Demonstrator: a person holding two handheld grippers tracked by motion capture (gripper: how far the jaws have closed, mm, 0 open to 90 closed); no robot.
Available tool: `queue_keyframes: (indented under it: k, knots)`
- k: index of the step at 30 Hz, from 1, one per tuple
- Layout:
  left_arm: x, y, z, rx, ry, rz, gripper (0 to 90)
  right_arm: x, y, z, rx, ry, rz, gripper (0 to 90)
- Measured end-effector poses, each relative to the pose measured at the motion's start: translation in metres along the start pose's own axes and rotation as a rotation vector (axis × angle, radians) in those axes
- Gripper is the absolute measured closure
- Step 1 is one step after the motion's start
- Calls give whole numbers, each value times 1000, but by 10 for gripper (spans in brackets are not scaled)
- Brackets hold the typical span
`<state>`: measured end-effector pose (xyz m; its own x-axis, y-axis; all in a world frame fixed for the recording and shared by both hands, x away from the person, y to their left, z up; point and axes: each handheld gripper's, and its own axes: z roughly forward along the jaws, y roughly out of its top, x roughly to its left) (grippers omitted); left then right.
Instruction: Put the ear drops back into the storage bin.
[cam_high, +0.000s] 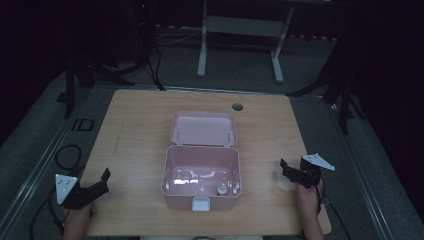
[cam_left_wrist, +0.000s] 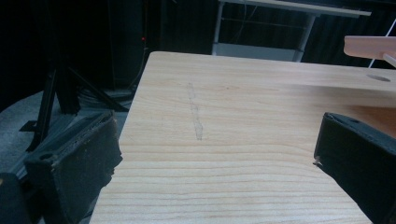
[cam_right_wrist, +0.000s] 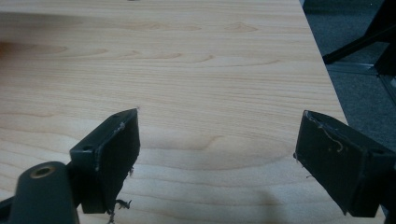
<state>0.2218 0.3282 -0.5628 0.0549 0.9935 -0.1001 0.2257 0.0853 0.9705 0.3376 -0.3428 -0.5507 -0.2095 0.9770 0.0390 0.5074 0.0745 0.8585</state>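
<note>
A pink lidded box (cam_high: 201, 175) sits mid-table (cam_high: 135, 125), lid swung open away from the person, latch toward them. Left gripper (cam_high: 102, 181) and right gripper (cam_high: 287, 170) flank it, jaws spread wide, empty.

The small objects (cam_high: 223, 189) inside the pink box (cam_high: 201, 200) are too small to identify.

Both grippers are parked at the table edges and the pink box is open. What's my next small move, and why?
Probably bring the right gripper in toward the open pink box: both grippers are open and empty, the left gripper sits farther off, and a small bottle-like item lies in its front right corner.
</note>
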Motion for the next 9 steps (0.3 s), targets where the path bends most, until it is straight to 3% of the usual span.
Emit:
queue_keyframes:
  k: [9]
  knots:
    - [0,0,0,-1,1,0,5,-2,-3,0,5,7,1,135]
